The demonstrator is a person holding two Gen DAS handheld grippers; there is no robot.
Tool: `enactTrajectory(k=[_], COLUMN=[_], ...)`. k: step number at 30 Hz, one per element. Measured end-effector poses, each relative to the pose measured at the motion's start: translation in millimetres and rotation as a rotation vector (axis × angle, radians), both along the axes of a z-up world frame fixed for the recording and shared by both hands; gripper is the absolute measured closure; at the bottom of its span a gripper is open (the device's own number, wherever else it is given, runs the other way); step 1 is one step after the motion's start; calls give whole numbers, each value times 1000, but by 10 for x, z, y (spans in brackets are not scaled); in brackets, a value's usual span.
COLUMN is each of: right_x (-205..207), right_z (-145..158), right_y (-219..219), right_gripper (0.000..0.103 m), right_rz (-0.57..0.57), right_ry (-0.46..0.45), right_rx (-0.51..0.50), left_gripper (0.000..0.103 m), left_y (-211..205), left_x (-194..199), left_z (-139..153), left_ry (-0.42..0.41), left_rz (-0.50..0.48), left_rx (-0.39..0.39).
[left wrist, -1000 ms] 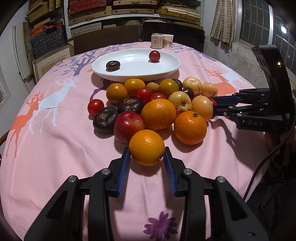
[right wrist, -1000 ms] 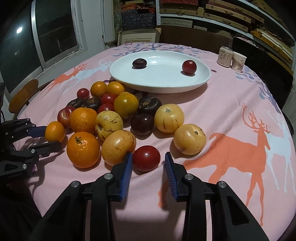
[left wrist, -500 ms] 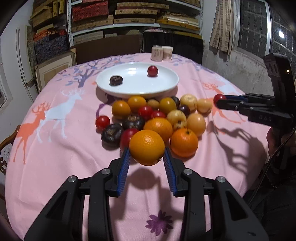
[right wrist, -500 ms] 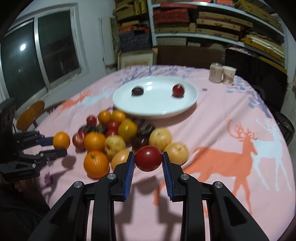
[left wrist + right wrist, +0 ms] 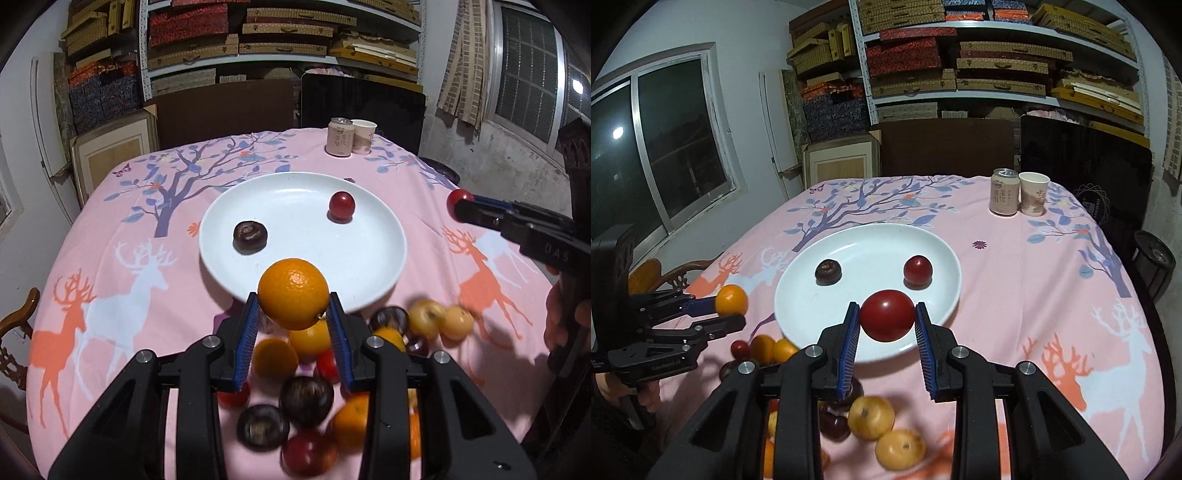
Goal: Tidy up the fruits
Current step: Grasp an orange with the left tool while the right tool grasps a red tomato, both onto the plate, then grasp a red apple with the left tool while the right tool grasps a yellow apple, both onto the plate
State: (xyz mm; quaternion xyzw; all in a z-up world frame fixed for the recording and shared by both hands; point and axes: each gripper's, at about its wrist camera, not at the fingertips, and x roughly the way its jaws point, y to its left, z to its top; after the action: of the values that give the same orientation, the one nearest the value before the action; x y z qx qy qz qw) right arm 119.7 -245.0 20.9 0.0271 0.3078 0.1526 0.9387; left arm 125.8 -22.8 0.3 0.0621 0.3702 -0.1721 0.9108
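Observation:
My left gripper [image 5: 293,325] is shut on an orange [image 5: 293,293] and holds it in the air above the near rim of the white plate [image 5: 369,258]. My right gripper [image 5: 886,330] is shut on a red tomato [image 5: 886,319] and holds it above the plate's [image 5: 798,306] near edge. The plate holds a dark brown fruit [image 5: 250,236] and a small red fruit [image 5: 342,206]. The pile of several loose fruits [image 5: 306,398] lies on the pink cloth below both grippers. The left gripper with its orange [image 5: 731,300] shows at the left of the right wrist view.
A drink can [image 5: 339,136] and a paper cup [image 5: 363,136] stand at the table's far edge. A wooden chair [image 5: 16,332] is at the left. Shelves of boxes and a dark screen stand behind the table.
Both grippers have lifted their fruit off the cloth and moved forward from the pile to the plate's near edge. The orange and the tomato stay gripped.

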Motion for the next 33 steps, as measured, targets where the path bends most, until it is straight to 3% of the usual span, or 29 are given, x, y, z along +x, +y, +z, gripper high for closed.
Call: enactTrajectory(k=[9,10,12,13,14,20,22,27,33], right_x=[797,840,861,835,804,396,224,-168,-601], right_z=[-385,-413,-416,-398,-381,-312,-359,-521,-613], right_y=[300,326,351,351,342,73,-54,-280,-250], right_gripper=[72,67,48,47,47,43,38,37,37], right_rz=[26,34,27,22,23,-24,-55,-98,-99], right_ry=[129,136,125,114,111,92,101,143,130], right_rx=[-25,-28,-31,-28,-23,29,56,146,102], left_gripper=[67,65,59,51,43,32,32,32,32], left_y=[-168,-170,-139,-119,-94,77,113,211,333], left_x=[856,901,925,899,854,322,63,-542,-1023], left_z=[-412,-443,-464,-446,-418,-192,-182,-265,-426], left_ry=[160,174,183,171,154,73,59,52,53], left_rz=[27,35,46,47,54,33,8,-48,-61], left_rx=[47,45,28,22,22,-8,1,31,61])
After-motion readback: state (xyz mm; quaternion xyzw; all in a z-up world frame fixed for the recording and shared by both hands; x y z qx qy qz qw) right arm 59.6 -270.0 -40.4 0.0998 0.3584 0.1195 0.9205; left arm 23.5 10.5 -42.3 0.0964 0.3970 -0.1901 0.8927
